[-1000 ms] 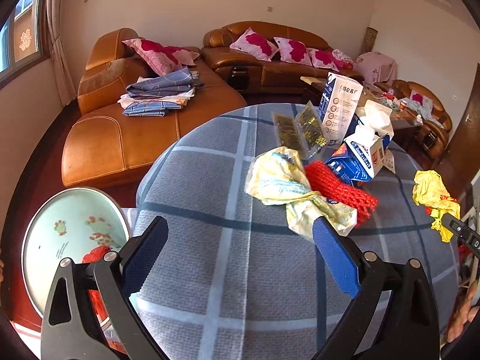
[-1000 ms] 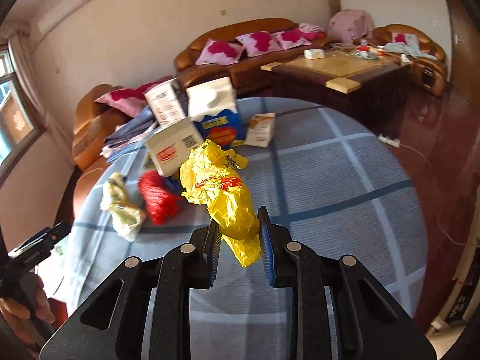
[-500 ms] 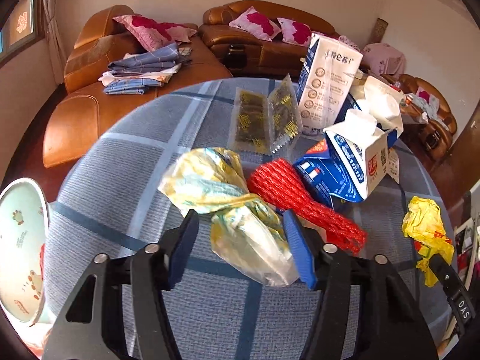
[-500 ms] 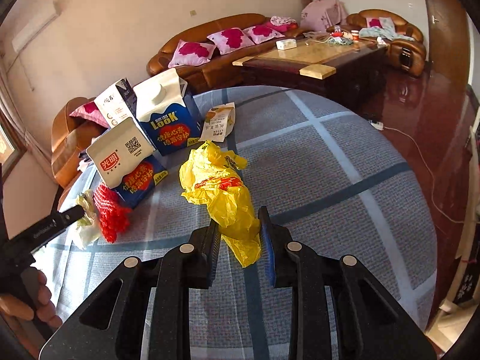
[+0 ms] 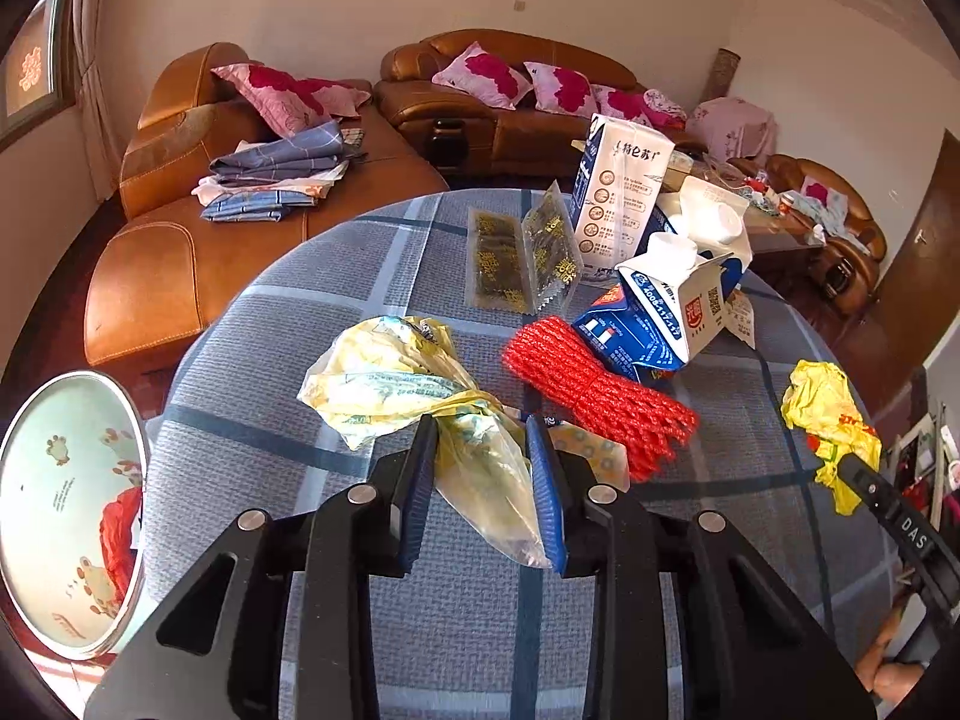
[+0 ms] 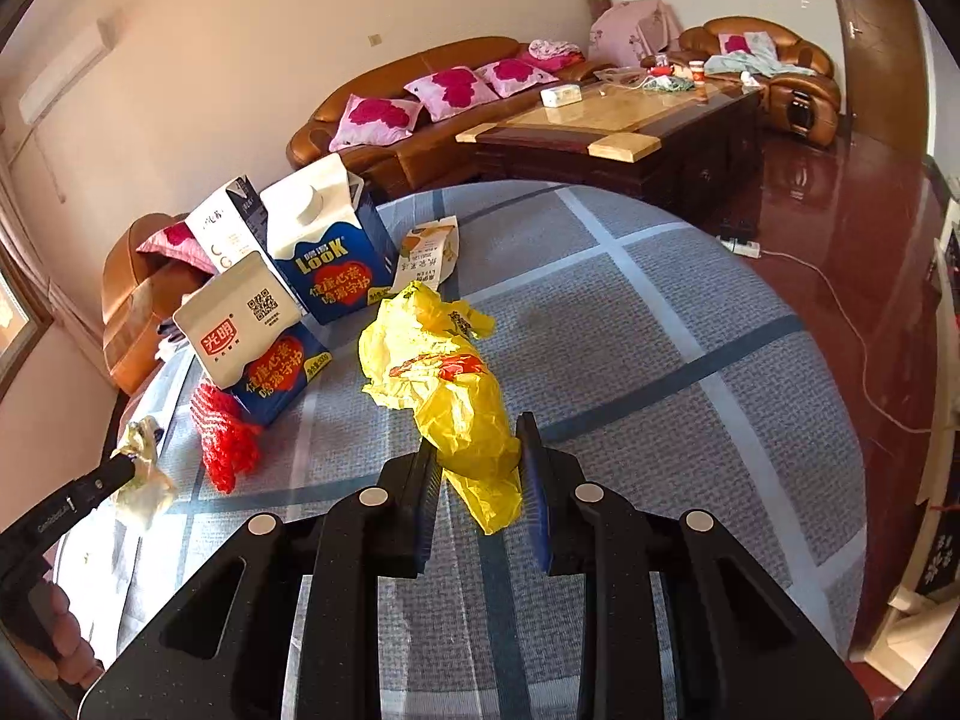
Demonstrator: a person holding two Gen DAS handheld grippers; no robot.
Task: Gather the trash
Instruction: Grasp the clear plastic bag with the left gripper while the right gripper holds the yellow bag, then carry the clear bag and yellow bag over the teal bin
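A crumpled pale yellow plastic bag (image 5: pixel 384 384) lies on the round table's grey checked cloth (image 5: pixel 270 468). My left gripper (image 5: pixel 480 426) has its jaws closing on the bag's near end, and both blue pads press the plastic. The right wrist view shows the left gripper's finger (image 6: pixel 90 486) on that bag (image 6: pixel 141 474). My right gripper (image 6: pixel 478 438) is shut on the tail of a bright yellow plastic bag (image 6: pixel 438 360), which rests on the cloth. That bag (image 5: pixel 822 402) also shows at the right of the left wrist view.
A red mesh net (image 5: pixel 600 396), a tipped blue milk carton (image 5: pixel 666 312), a tall white carton (image 5: pixel 624 186) and clear wrappers (image 5: pixel 522 258) lie behind the bags. A round bin (image 5: pixel 66 510) stands below the table's left edge. Brown sofas and a coffee table (image 6: pixel 600 120) stand beyond.
My left gripper has moved forward over the pale yellow bag and its wide jaws have narrowed onto it. The right gripper still grips the yellow bag, and its view has rolled slightly.
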